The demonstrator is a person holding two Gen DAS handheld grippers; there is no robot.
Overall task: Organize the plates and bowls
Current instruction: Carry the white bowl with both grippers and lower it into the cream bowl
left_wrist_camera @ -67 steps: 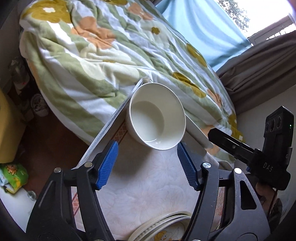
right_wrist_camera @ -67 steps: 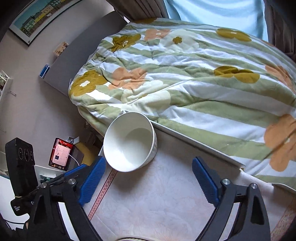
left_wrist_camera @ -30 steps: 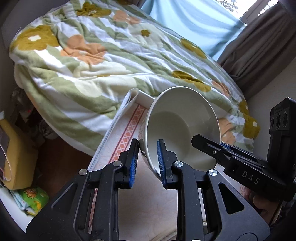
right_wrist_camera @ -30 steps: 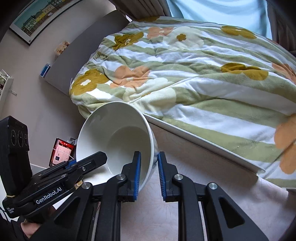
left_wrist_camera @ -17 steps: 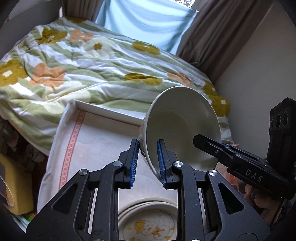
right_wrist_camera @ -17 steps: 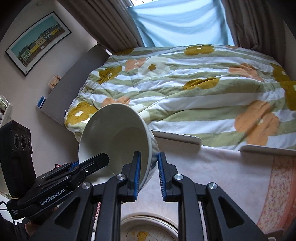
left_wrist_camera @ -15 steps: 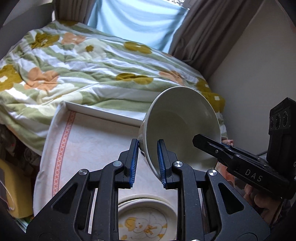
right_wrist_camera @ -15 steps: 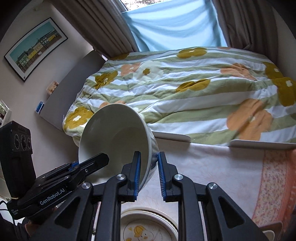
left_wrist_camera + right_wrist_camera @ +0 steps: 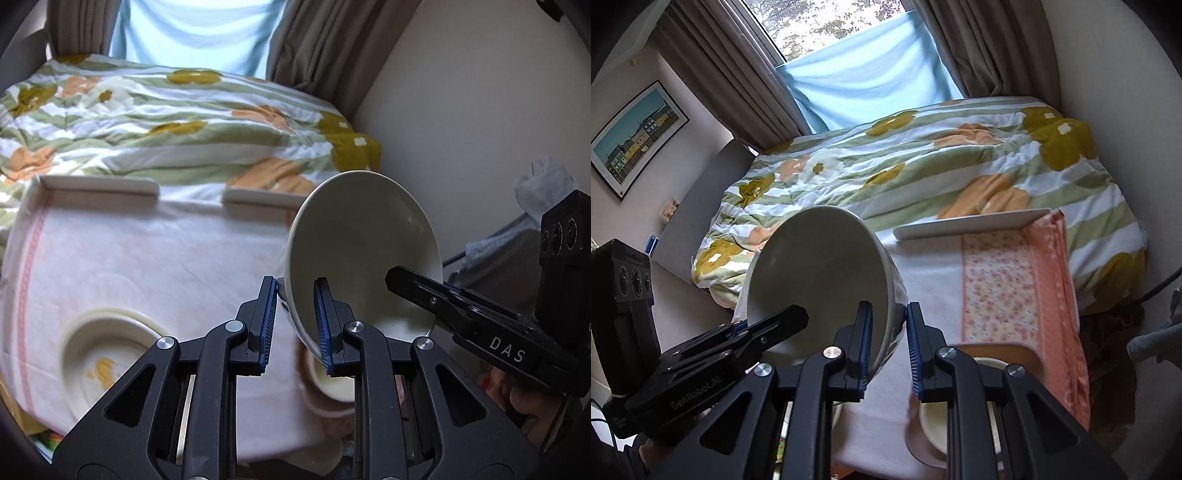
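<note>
Surface [image 9: 155,258] draped in white cloth with a pink stripe at its left edge, butted against a bed [image 9: 166,122] under a green-striped floral quilt; pale blue fabric and brown curtains behind, plain wall to the right. Resting lower left, a cream round plate [image 9: 107,354] with a yellow motif, blurred. Left hand-held gripper [image 9: 294,325] clamped narrowly on the rim of a white ceramic bowl [image 9: 362,254], tilted, raised above the cloth. Below it, another cream dish [image 9: 332,387], partly hidden.

From the right wrist: right hand-held gripper [image 9: 888,349] pinched on the opposite rim of the same bowl [image 9: 816,280]. Framed town picture [image 9: 635,136] on the left wall, orange patterned cloth [image 9: 1012,277] on the surface's right side.
</note>
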